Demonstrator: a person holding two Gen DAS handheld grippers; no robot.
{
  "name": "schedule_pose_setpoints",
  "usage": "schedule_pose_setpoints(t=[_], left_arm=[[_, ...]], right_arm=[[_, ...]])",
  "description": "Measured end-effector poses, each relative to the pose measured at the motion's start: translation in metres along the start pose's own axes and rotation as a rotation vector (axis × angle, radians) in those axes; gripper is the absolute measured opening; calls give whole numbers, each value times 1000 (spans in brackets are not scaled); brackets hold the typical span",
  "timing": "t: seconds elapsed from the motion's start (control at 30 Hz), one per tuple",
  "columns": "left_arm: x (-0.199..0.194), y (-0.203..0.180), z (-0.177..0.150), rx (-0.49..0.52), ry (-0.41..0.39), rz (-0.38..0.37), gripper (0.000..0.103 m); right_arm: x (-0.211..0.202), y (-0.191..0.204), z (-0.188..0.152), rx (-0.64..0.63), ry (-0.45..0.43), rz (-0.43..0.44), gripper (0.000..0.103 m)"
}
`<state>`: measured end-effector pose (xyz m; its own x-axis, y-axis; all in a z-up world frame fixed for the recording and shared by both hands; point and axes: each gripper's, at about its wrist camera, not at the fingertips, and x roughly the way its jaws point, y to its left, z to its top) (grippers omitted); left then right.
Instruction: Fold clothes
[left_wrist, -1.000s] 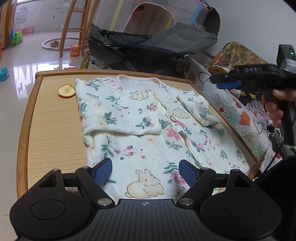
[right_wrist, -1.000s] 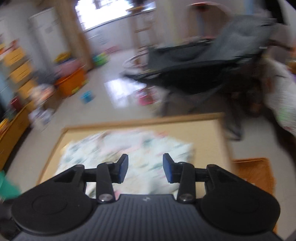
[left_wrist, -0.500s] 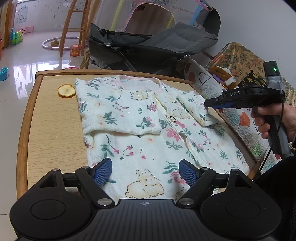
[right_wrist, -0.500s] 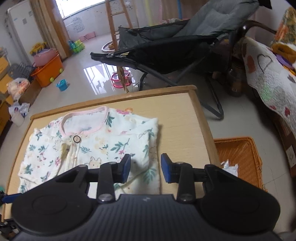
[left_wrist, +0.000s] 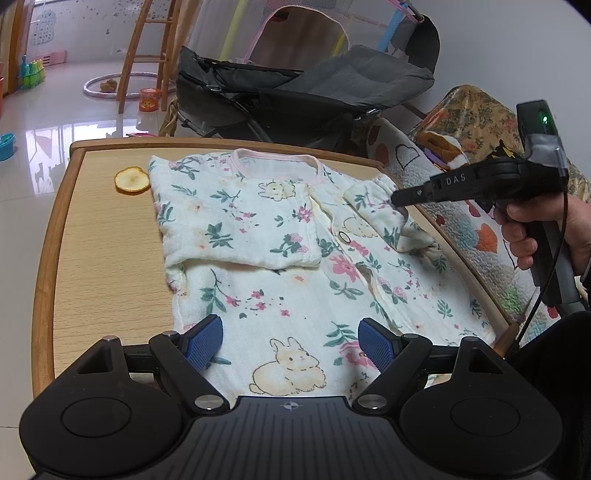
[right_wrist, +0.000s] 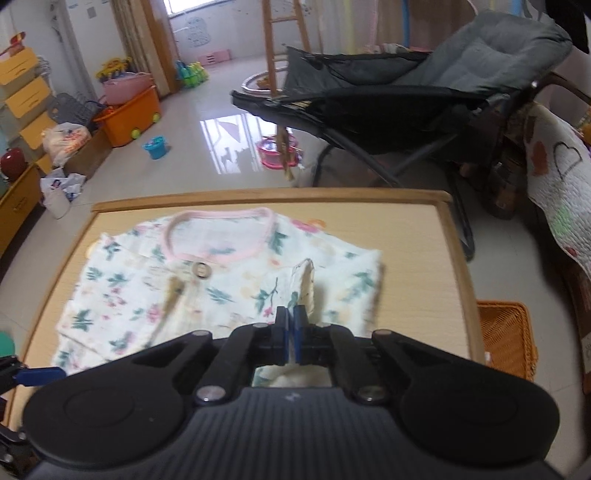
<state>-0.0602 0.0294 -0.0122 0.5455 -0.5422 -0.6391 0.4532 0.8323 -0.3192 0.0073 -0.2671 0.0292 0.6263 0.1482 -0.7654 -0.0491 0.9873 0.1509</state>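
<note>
Right hand-held gripper (right_wrist: 290, 334) pinched tight on the sleeve (right_wrist: 306, 280) of a floral garment (left_wrist: 280, 258), left hand-held gripper (left_wrist: 291, 341) wide open, empty, hovering over the garment's near hem, garment spread flat on the desk (left_wrist: 107, 254)

A wooden table (left_wrist: 103, 258) carries a floral baby garment (left_wrist: 280, 243) and 1 orange slice (left_wrist: 132, 180).

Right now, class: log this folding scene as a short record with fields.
garment: floral baby top flat on wooden table, one sleeve folded across chest
right gripper: shut, pinching the other sleeve
left gripper: open, over the hem, nothing between pads
other: orange slice beside the top's shoulder
behind: grey chair
</note>
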Motion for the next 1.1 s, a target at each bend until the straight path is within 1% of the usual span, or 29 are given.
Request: schedule_pose_setpoints(t=[0.23, 0.3, 0.33, 0.37, 0.43, 0.53, 0.6, 0.67, 0.73, 0.83, 0.97, 1.1], left_arm=[[0, -1, 1, -1, 1, -2, 83], [0, 0, 1, -1, 1, -2, 83], [0, 0, 0, -1, 1, -3, 83], [0, 0, 0, -1, 1, -3, 83], [0, 0, 0, -1, 1, -4, 83], [0, 0, 0, 2, 2, -3, 83], [0, -1, 0, 4, 3, -2, 83], [0, 0, 0, 6, 4, -1, 83], [-1, 0, 0, 4, 3, -2, 83], [-1, 0, 0, 3, 3, -2, 83], [-1, 0, 0, 1, 2, -1, 83], [-1, 0, 0, 1, 1, 0, 83]], right_arm=[[9, 30, 2, -36, 25, 59, 3], [13, 36, 0, -38, 46, 96, 4], [13, 40, -1, -41, 51, 120, 8], [11, 42, -2, -45, 51, 141, 8], [5, 44, 0, -40, 35, 175, 8], [-7, 38, 10, 1, -15, 210, 8], [-12, 31, 17, 18, -40, 192, 8], [-14, 23, 23, 11, -43, 148, 9], [-11, 18, 22, -8, -12, 113, 9], [-2, 16, 10, -54, 60, 75, 9], [5, 20, -13, -77, 120, 70, 9], [12, 29, -29, -77, 146, 87, 9]])
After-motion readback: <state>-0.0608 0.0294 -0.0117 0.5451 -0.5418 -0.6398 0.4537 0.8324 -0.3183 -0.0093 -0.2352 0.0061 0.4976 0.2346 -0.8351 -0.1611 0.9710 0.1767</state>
